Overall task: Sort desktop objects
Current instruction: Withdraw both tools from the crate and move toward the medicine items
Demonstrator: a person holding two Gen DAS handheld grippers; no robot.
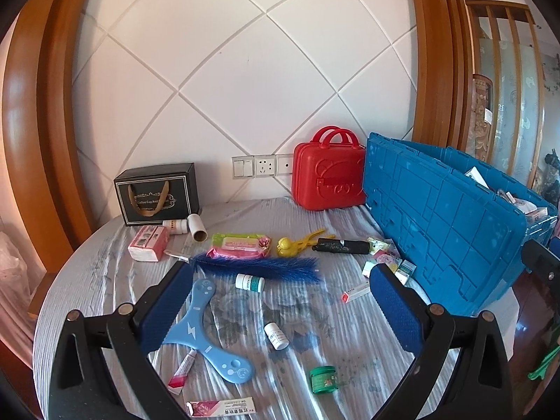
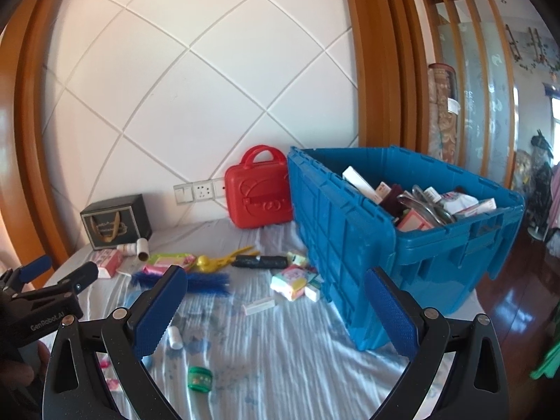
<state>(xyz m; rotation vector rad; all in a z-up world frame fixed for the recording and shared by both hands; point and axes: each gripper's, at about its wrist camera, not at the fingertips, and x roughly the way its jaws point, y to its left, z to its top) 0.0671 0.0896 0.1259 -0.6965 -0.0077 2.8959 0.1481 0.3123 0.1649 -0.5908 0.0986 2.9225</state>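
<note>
Left wrist view: left tool (image 1: 280,309) spread apart, empty, over the tabletop (image 1: 315,378); light-blue boomerang (image 1: 201,332) lower left, green jar (image 1: 323,379) lower centre, blue crate (image 1: 451,231) at right.

Right wrist view: right tool (image 2: 276,309) apart, empty; crate (image 2: 350,245) centre-right, part filled; red case (image 2: 259,196) behind it.

White padded wall (image 1: 252,70) with diamond seams ahead of you, curved wooden frame (image 1: 52,112) on both sides, switch and socket plates (image 1: 260,166) low on wall, wooden slat partition (image 2: 469,80) with frosted glass right, glossy red-brown floor (image 2: 518,301), bright daylight.
</note>
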